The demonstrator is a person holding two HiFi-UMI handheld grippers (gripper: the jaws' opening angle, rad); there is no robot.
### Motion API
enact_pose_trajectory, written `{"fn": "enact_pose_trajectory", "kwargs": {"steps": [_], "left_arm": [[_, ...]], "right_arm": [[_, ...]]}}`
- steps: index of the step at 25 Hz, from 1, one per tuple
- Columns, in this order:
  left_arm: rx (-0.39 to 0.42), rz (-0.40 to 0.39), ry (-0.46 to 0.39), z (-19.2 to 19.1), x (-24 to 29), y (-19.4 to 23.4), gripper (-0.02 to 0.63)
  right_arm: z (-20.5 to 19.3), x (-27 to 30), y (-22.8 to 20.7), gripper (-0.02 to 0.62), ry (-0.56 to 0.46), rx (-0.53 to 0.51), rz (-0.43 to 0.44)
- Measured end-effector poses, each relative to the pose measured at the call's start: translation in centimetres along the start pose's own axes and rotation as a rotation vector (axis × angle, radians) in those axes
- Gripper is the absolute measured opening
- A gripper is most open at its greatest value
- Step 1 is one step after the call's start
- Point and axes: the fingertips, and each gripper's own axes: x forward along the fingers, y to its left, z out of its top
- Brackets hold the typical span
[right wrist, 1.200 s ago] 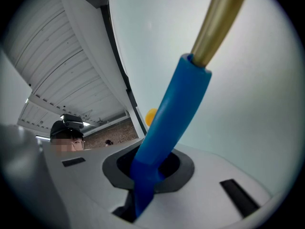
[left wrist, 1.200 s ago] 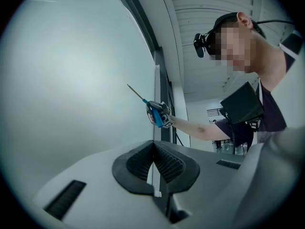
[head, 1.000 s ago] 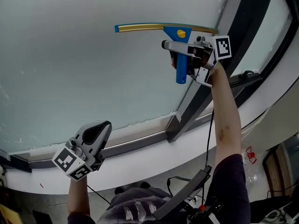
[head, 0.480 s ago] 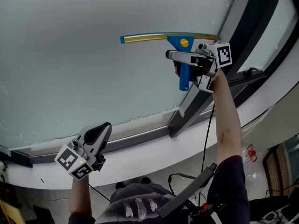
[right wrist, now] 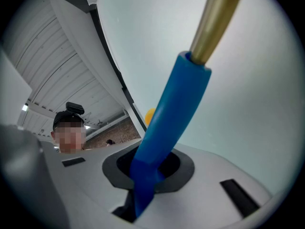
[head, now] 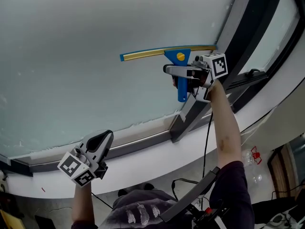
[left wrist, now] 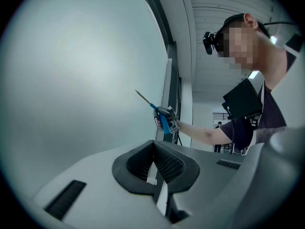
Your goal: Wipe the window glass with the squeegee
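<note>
One squeegee (head: 167, 53): blue handle, brass blade bar, yellow knob, lying against the window glass (head: 86, 42) at 1 o'clock. Right gripper (head: 183, 74) clamps its handle. Left gripper (head: 100, 140), at 7 o'clock: jaws together, empty.

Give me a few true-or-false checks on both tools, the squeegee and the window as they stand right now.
1. The right tool is shut on the squeegee by its blue handle. True.
2. The left tool holds a cloth. False: its jaws are together with nothing between them.
3. The blade is up at the glass, with its right end near the dark frame. True.
4. In the head view, the left tool is higher than the right tool. False: it is lower, down by the white sill.
5. The squeegee's handle is red. False: it is blue, with a yellow knob.
</note>
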Motion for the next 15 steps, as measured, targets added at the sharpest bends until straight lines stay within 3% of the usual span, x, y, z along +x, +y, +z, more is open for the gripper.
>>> {"fn": "enact_pose_trajectory", "kwargs": {"steps": [15], "left_arm": [[0.0, 0.015, 0.026, -1.2, 0.0, -0.1, 0.005]], "right_arm": [[-4.9, -0.6, -3.0, 0.031, -0.031, 0.037, 0.034]]}}
